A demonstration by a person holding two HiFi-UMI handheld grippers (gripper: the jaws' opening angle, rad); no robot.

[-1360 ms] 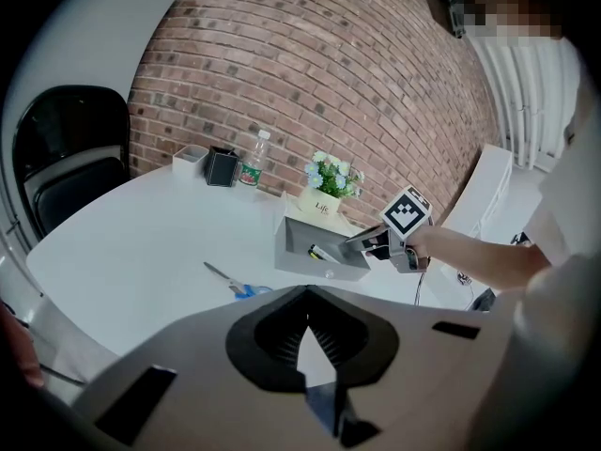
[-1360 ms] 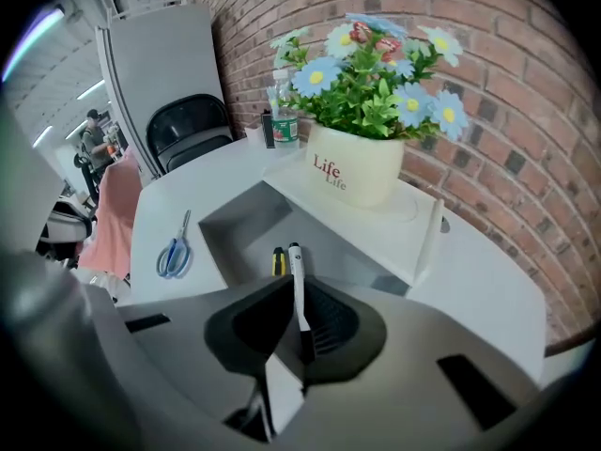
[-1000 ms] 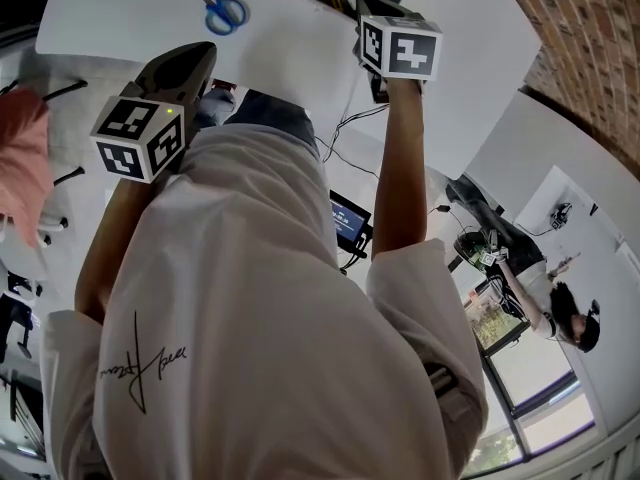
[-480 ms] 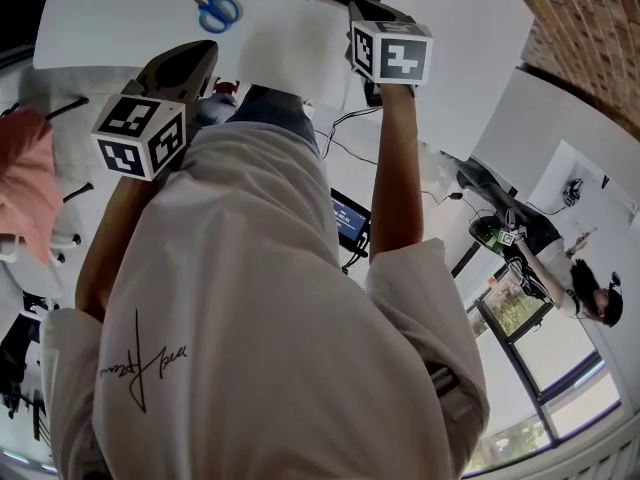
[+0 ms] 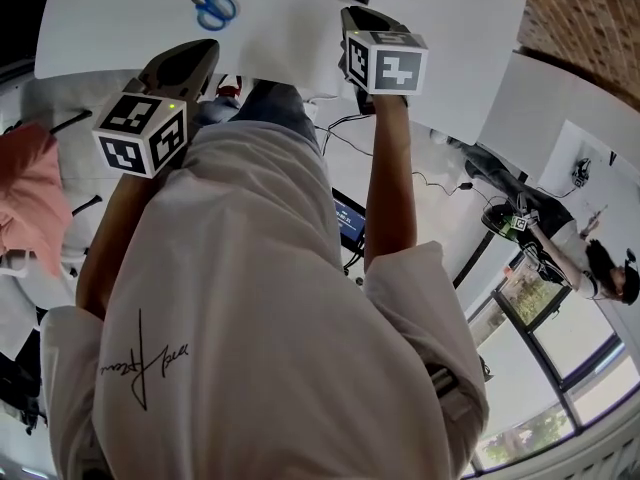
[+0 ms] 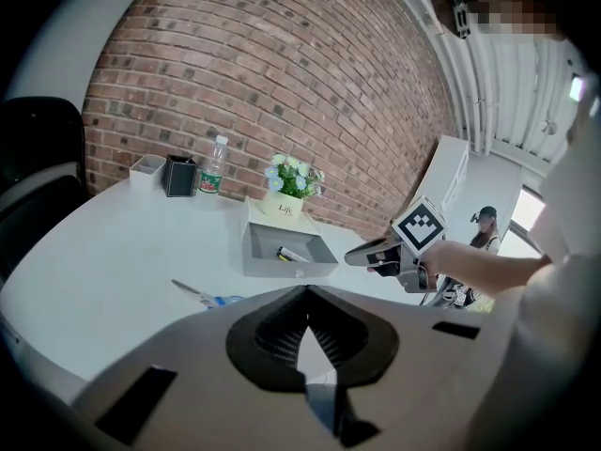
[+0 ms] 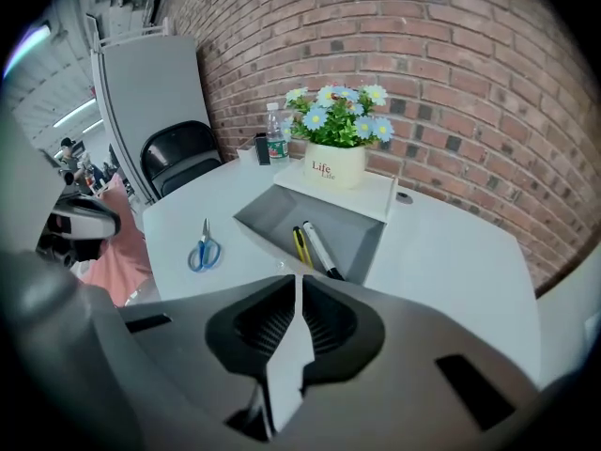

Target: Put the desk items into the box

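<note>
Blue-handled scissors (image 5: 212, 8) (image 7: 204, 250) (image 6: 211, 297) lie alone on the white table (image 5: 120, 23). The grey box (image 7: 319, 228) (image 6: 286, 252) stands further right and holds a yellow pen (image 7: 300, 245) and a black-and-white marker (image 7: 319, 249). My left gripper (image 5: 197, 53) (image 6: 305, 294) hovers short of the table's near edge, its jaws shut and empty. My right gripper (image 5: 355, 16) (image 7: 299, 280) hangs just in front of the box, also shut with nothing in it.
A pot of flowers (image 7: 338, 163) sits behind the box against the brick wall. Further along the wall are a bottle (image 6: 215, 165) and a black holder (image 6: 179, 175). A black chair (image 7: 183, 163) stands at the table's far end. Another person (image 5: 590, 258) is off to the right.
The right gripper has drifted slightly left and the head view has turned a little. The left gripper has stayed in place. Nothing on the table has moved.
</note>
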